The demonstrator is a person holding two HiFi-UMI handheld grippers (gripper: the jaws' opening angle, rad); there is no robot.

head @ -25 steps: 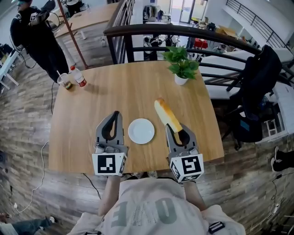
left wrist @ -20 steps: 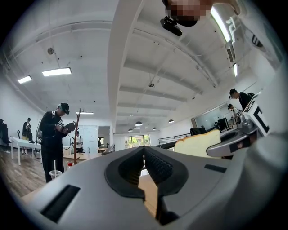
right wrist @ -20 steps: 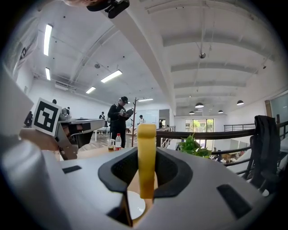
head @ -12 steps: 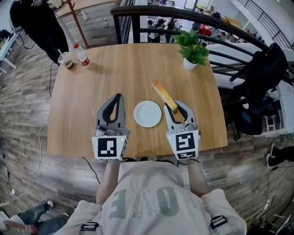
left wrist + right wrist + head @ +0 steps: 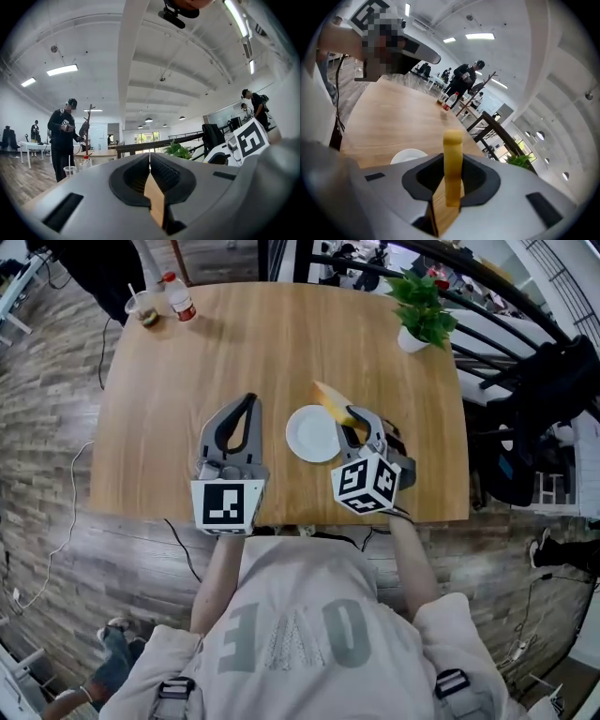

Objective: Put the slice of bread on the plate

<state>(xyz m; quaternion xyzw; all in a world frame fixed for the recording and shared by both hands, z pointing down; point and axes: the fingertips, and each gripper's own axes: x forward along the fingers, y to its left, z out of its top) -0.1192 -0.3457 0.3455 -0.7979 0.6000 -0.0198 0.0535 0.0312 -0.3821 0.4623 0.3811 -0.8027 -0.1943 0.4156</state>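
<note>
Clamped edge-on in the right gripper's [image 5: 359, 425] fingers [image 5: 480, 180], the bread slice [image 5: 330, 397] could be toppled off the plate [image 5: 312, 434] if released tilted; the left gripper's [image 5: 247, 401] fingers are held together

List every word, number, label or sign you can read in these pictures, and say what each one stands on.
"OVE": large pale letters on the front of the person's shirt, upside down in the head view; folds may hide more.
Red label on the bottle: too small to read.
Square markers on the left cube and the right cube: black-and-white patterns, no letters or numbers.
</note>
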